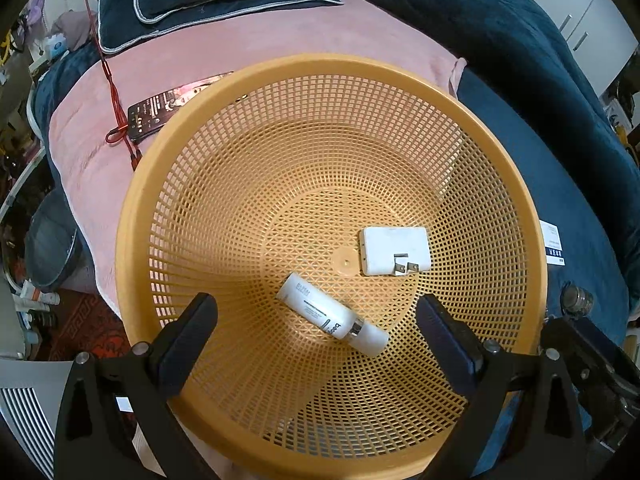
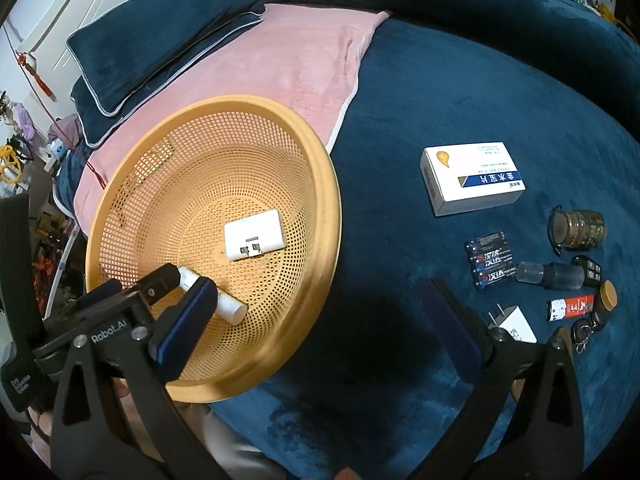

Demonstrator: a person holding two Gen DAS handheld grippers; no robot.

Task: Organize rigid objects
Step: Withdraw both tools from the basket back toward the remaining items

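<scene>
My left claw (image 1: 316, 334) hangs over the orange mesh basket (image 1: 500, 148) with its fingers spread wide and nothing between them. Below it, on the basket floor, I see a white bottle (image 1: 334, 316) lying on its side and, just beside it, a white plug adapter (image 1: 394, 250) with its prongs up. The basket sits on the bed, partly on a pink blanket (image 1: 240, 52) and partly on the dark blue cover (image 2: 460, 92).

My right claw (image 2: 320, 328) is also wide apart and empty, hovering above the blue cover just beside the basket's rim. To its right the other things lie loose on the cover: a white and blue box (image 2: 472, 178), a pack of batteries (image 2: 490, 258), a small jar (image 2: 578, 228) on its side, a clear vial (image 2: 550, 276), a black key fob (image 2: 590, 270) and a second white plug (image 2: 516, 322), partly hidden behind my claw's finger.
</scene>
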